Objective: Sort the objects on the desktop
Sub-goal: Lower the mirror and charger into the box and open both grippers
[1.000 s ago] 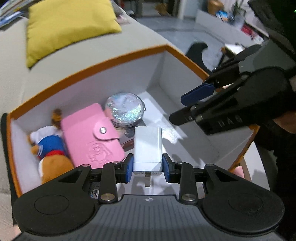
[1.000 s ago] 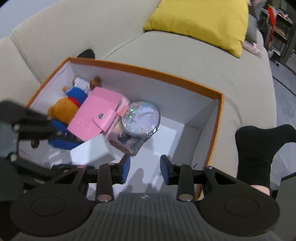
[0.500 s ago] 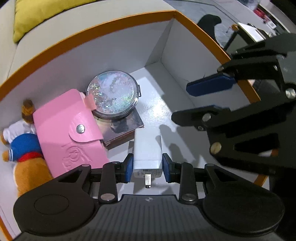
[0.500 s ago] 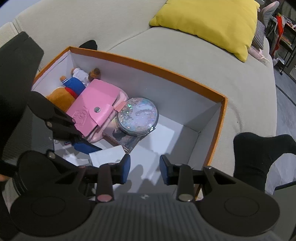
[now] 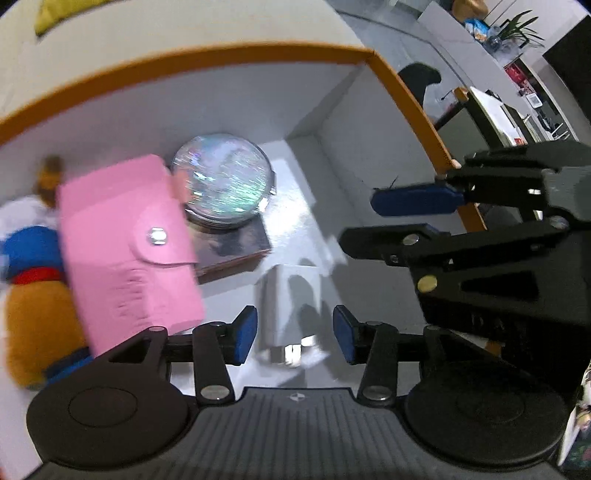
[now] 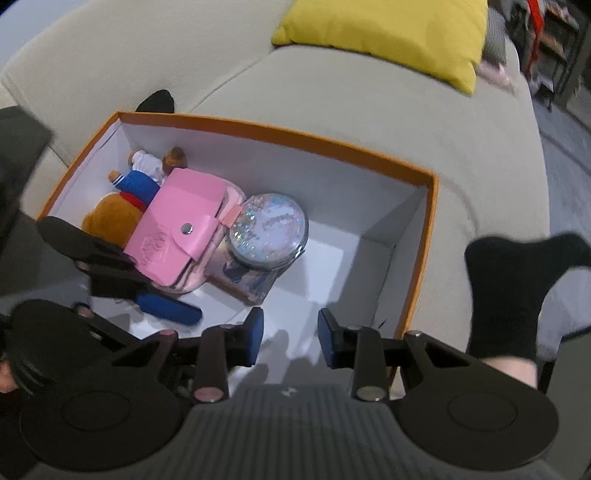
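Observation:
An orange-rimmed white box (image 5: 221,55) (image 6: 280,134) sits on a beige sofa. Inside lie a plush toy (image 5: 33,288) (image 6: 110,218), a pink wallet (image 5: 125,254) (image 6: 177,229), a round glitter case (image 5: 225,181) (image 6: 267,230) on a small book (image 5: 236,251) (image 6: 243,280), and a white charger (image 5: 288,306) on the box floor. My left gripper (image 5: 294,334) is open, its pads apart on either side of the charger. My right gripper (image 6: 290,338) is open and empty over the box's near edge; it also shows in the left wrist view (image 5: 399,221).
A yellow cushion (image 6: 384,33) lies on the sofa (image 6: 332,96) behind the box. A person's foot in a black sock (image 6: 513,291) rests to the right of the box. A room with furniture shows beyond the sofa.
My left gripper lowered the white charger into the box and opened; the charger now lies on the box floor. My right gripper stayed open over the box's near side.

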